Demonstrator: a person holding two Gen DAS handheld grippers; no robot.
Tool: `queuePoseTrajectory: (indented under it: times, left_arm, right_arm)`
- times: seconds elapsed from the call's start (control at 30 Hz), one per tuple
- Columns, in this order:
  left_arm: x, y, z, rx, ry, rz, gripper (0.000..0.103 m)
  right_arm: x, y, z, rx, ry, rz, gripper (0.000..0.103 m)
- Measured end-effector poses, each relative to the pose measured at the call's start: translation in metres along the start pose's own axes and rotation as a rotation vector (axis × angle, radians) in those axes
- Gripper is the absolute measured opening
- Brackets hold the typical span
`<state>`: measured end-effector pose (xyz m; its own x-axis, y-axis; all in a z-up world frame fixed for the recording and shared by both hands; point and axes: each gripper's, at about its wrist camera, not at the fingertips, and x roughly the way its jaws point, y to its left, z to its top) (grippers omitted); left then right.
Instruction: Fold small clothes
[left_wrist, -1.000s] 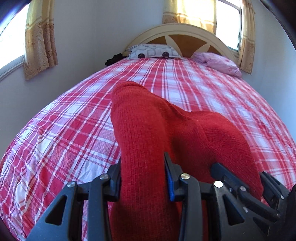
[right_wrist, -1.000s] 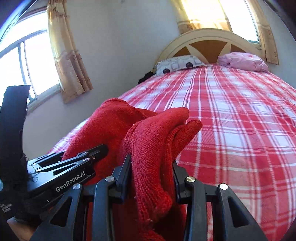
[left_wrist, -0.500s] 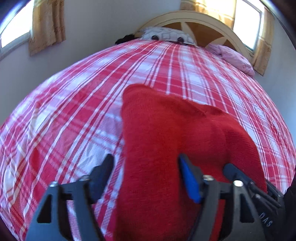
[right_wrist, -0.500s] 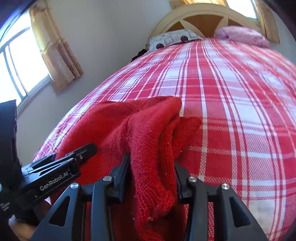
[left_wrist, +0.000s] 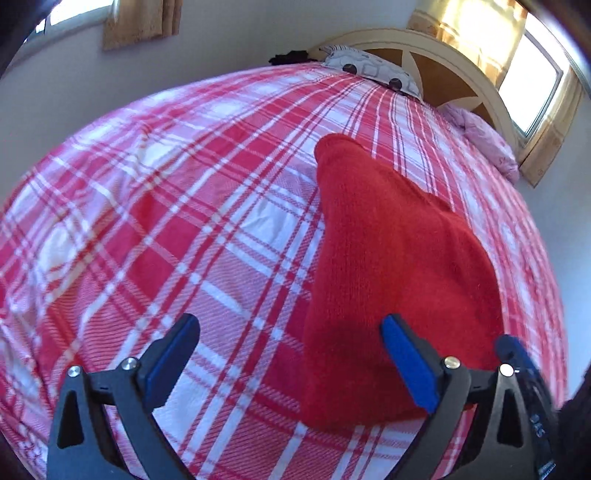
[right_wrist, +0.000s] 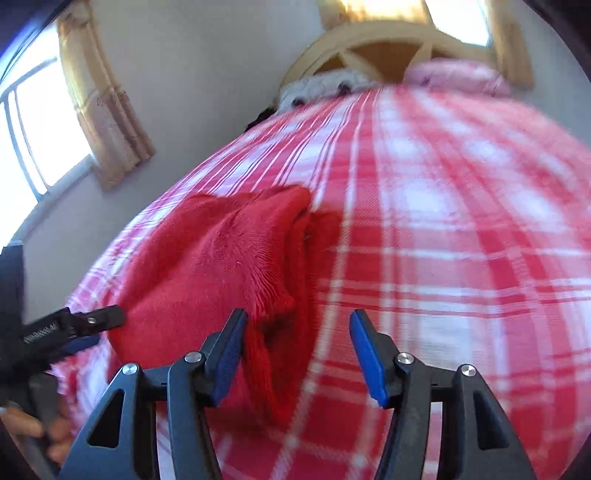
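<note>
The red knit garment (left_wrist: 388, 266) lies folded in a thick bundle on the bed (left_wrist: 184, 221), which is covered in a red and white plaid sheet, at the end well away from the headboard (left_wrist: 436, 55). Its narrow end points toward the headboard. The left gripper (left_wrist: 291, 350) has its jaws opening, already spread wide; the near left edge of the garment lies between them, against the right blue pad and clear of the left one. The right gripper (right_wrist: 297, 350) also has its jaws opening, to a middling gap, with the garment's right edge brushing the left pad and nothing pinched. A patterned pillow (left_wrist: 373, 68) and a pink pillow (left_wrist: 480, 136) rest against the headboard. Curtained windows flank the headboard.
</note>
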<state>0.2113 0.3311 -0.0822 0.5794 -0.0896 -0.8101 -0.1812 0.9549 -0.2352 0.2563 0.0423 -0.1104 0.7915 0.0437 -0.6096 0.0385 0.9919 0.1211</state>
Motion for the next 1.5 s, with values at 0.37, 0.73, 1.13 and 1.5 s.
queuePoseTrajectory:
  times: [0.37, 0.73, 1.13, 1.5]
  left_arm:
    - [0.003, -0.012, -0.020, 0.166, -0.038, 0.160, 0.103]
    - [-0.063, -0.026, -0.055, 0.234, -0.209, 0.171, 0.102]
    - [-0.171, -0.040, -0.082, 0.288, -0.452, 0.098, 0.103]
    - [-0.203, -0.047, -0.096, 0.299, -0.511, 0.082, 0.103]
  right_arm:
    - [0.020, 0.043, -0.021, -0.152, 0.117, 0.054, 0.058]
    - [-0.064, 0.033, -0.033, -0.037, -0.022, 0.006, 0.061]
    - [-0.236, 0.051, -0.034, -0.056, -0.475, -0.063, 0.090]
    - [-0.285, 0.064, -0.042, -0.062, -0.611, -0.087, 0.092]
